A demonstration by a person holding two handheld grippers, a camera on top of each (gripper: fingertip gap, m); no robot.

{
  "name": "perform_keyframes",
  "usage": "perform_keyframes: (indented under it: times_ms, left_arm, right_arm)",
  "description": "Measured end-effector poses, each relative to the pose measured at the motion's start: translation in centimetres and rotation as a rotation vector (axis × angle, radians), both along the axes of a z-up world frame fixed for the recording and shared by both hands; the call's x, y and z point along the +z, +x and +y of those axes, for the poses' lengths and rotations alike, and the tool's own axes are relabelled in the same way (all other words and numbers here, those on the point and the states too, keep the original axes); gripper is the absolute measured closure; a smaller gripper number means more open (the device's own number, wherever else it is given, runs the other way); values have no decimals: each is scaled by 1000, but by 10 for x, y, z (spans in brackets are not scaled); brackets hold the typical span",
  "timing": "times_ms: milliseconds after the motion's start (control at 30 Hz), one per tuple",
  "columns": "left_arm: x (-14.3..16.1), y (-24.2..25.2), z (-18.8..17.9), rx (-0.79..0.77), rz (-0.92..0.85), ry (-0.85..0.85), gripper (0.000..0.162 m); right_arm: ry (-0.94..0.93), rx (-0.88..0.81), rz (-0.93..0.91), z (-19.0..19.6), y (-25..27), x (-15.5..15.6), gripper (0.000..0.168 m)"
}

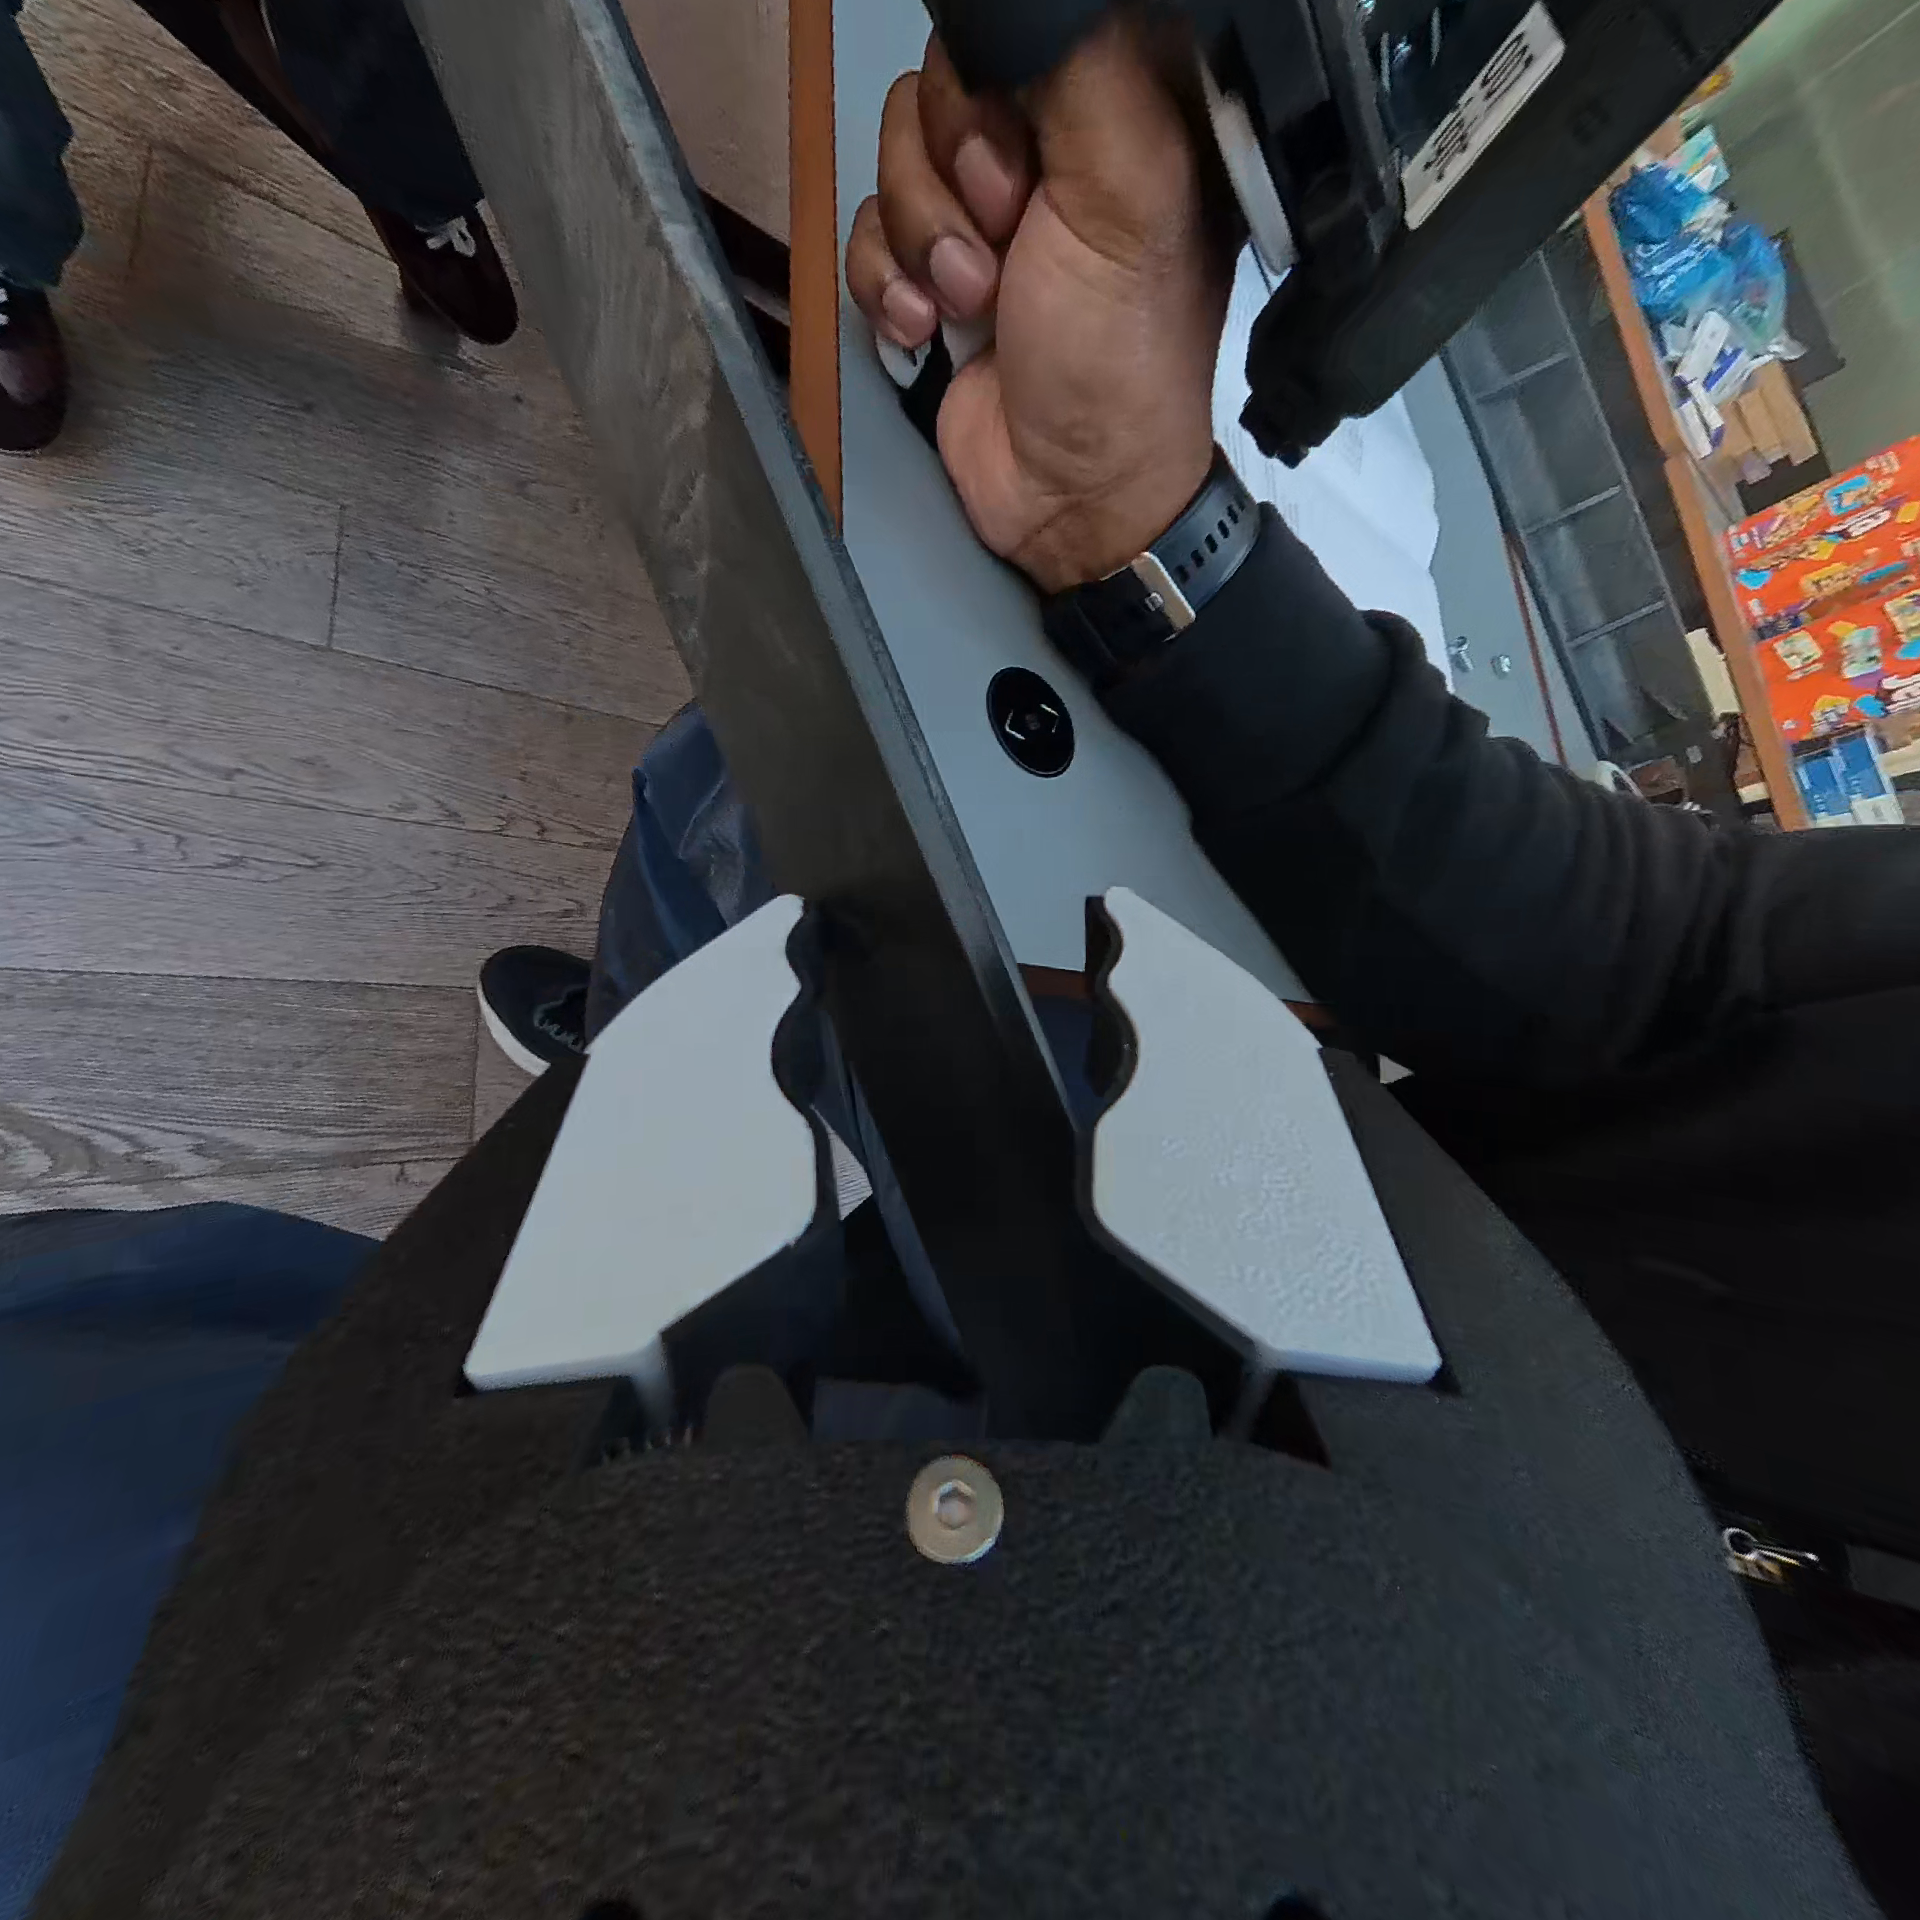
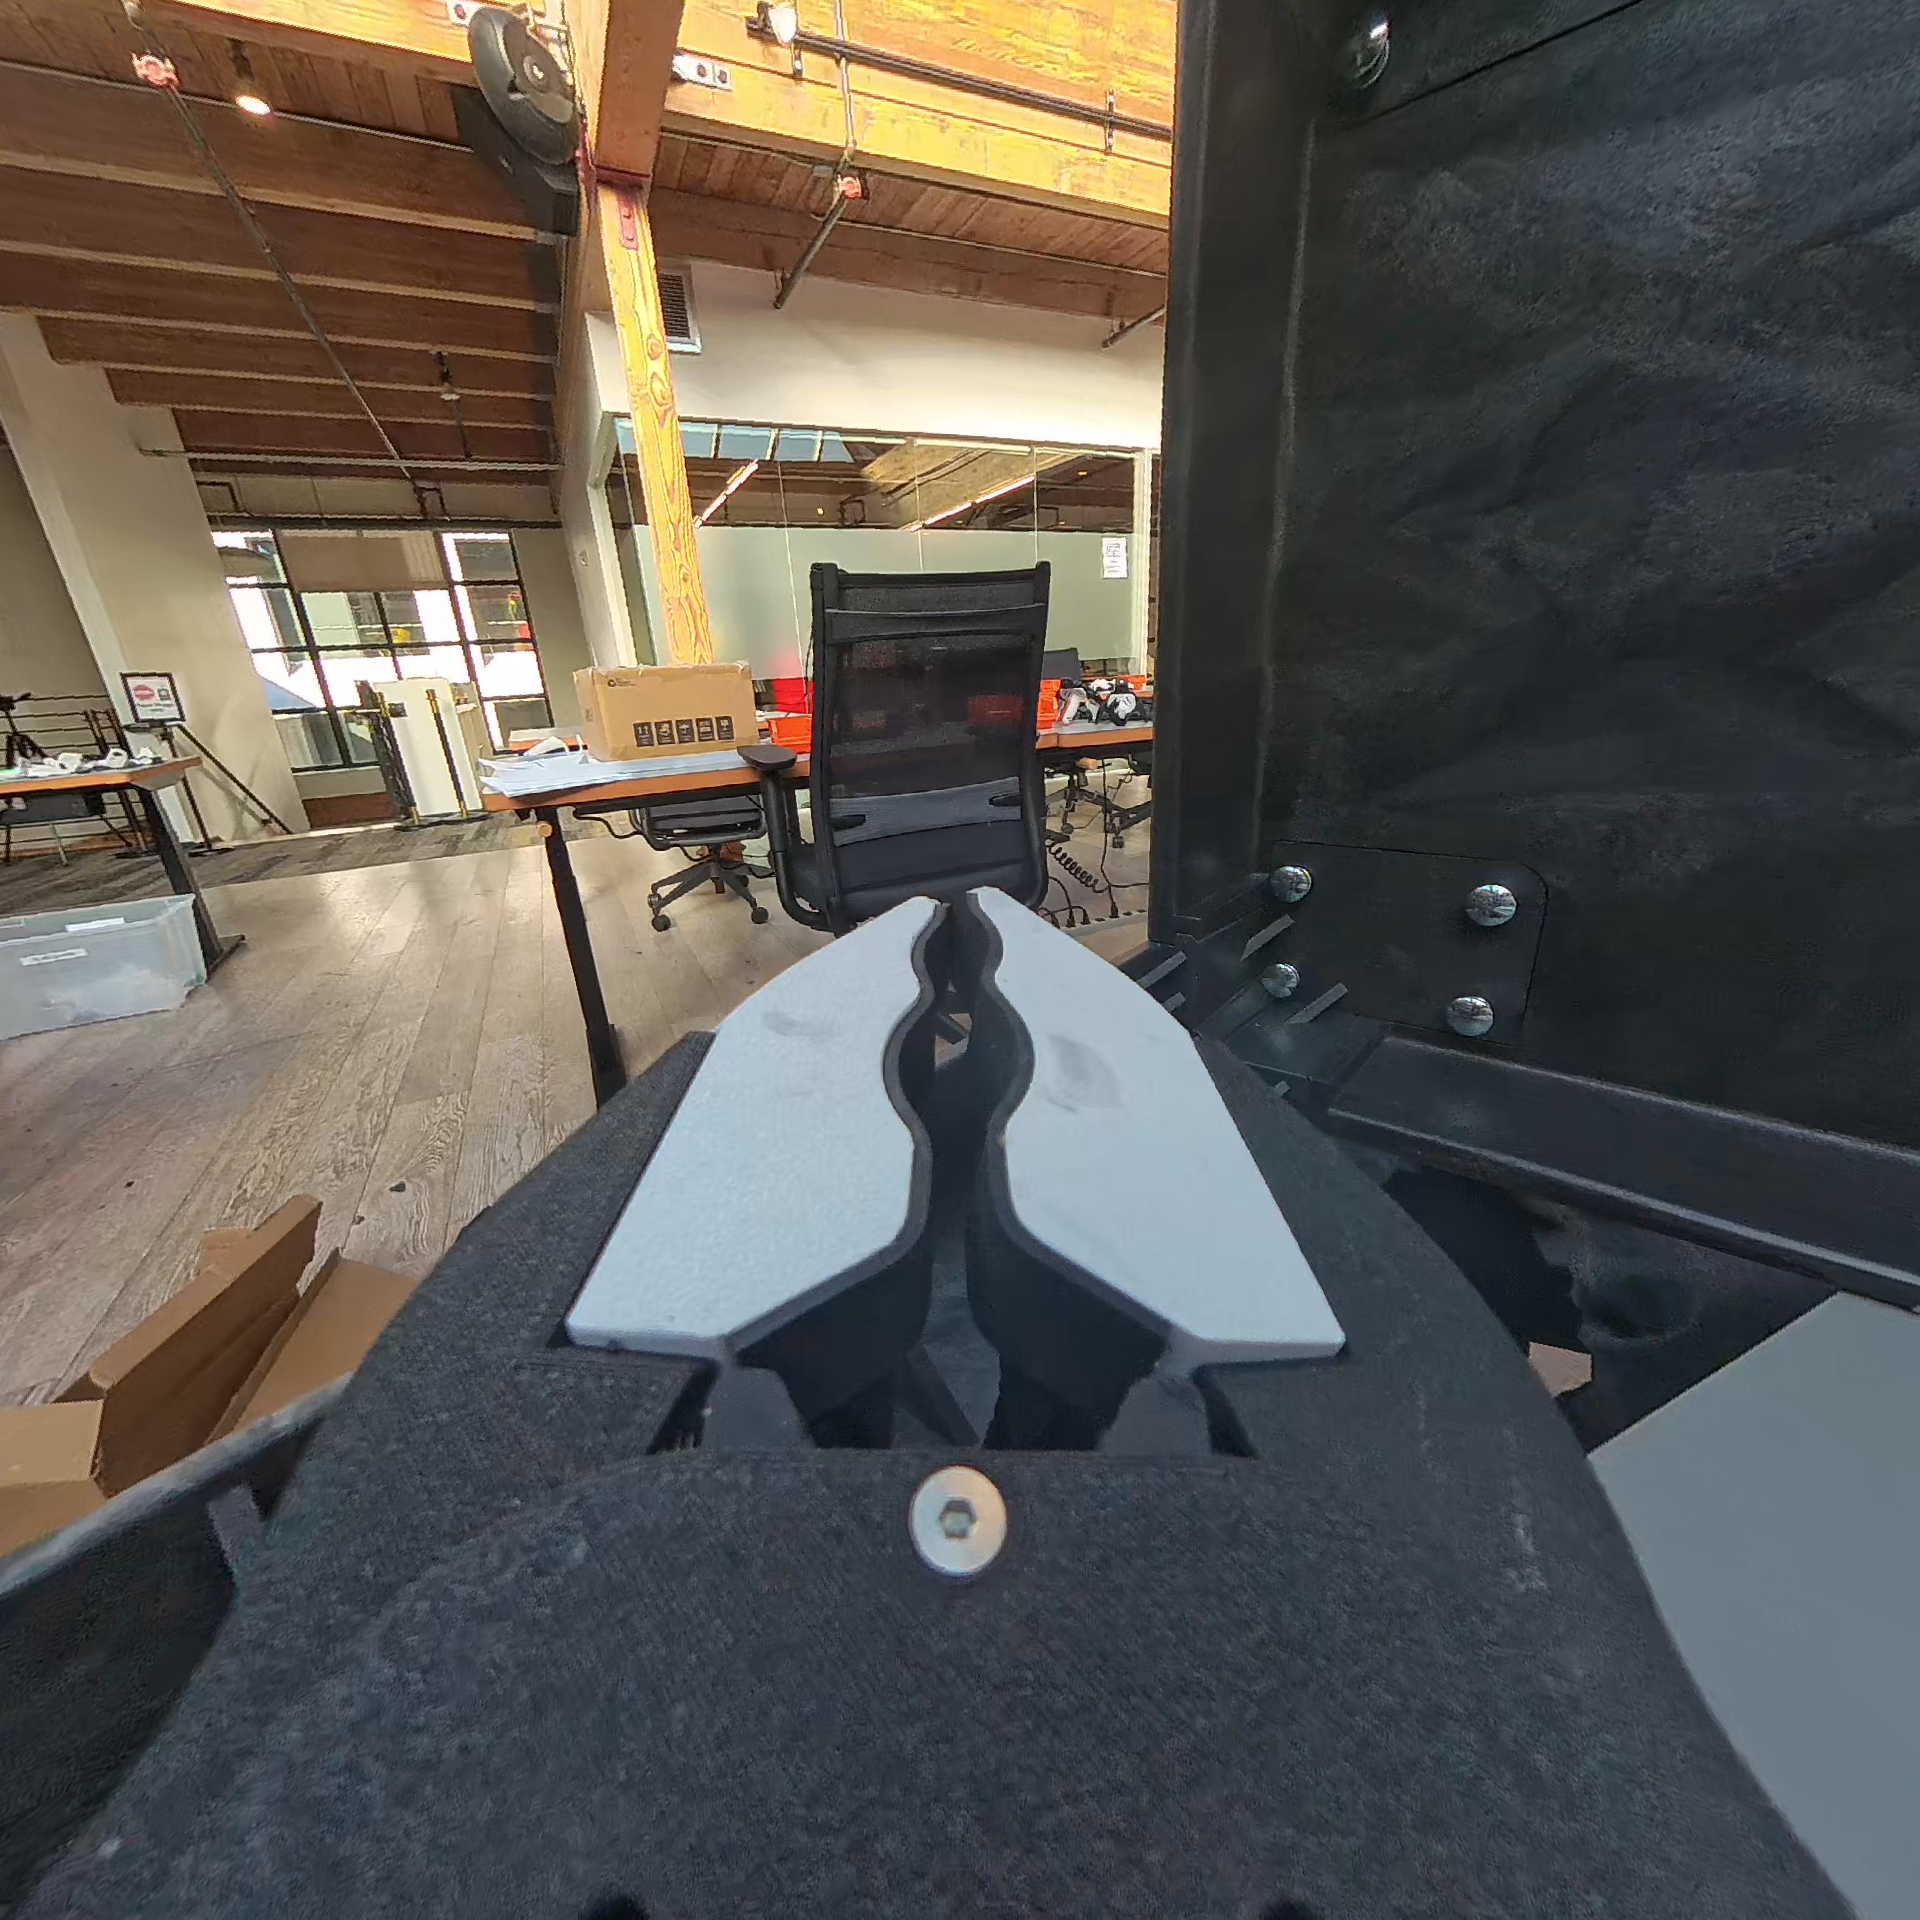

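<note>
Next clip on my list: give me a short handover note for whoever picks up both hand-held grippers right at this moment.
Left hand-held gripper: open, its fingers either side of the dark table edge, not closed on it.
Right hand-held gripper: shut, empty, pointing into the room toward a black office chair, a black panel close on its right.
A hand with a watch grips the other gripper's handle above the grey tabletop.
Nothing is held; no finished step shows.
</note>
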State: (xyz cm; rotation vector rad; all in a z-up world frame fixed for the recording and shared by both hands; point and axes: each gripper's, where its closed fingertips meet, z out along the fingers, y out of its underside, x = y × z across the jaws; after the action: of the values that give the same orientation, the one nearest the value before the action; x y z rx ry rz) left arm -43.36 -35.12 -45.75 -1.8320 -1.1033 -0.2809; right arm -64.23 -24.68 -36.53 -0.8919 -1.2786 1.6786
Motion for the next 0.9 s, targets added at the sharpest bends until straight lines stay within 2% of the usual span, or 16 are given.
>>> perform_keyframes:
  times_ms: [267, 400, 467, 533, 633, 700, 900]
  left_arm:
    - [-7, -9, 4, 30, -10, -34, 115]
    - [-11, -6, 4, 71, -23, -6, 114]
    - [-13, -5, 5, 97, -34, 15, 114]
    - [-15, -5, 5, 107, -13, -8, 115]
    - [-17, -4, 5, 87, 0, -53, 116]
    - [-17, -4, 5, 81, 5, -72, 116]
    - [-18, -6, 4, 95, 15, -95, 118]
  right_arm:
    - [-22, -69, 19, 13, 4, 12, 168]
    - [-399, 25, 37, 41, 11, 57, 168]
    - [-475, 59, 65, 52, 14, 73, 168]
    - [-363, 33, 67, 48, 13, 69, 168]
    - [-134, -38, 57, 33, 8, 39, 168]
    - [-50, -45, 25, 22, 2, 23, 168]
    - [37, -97, 60, 12, -11, 45, 168]
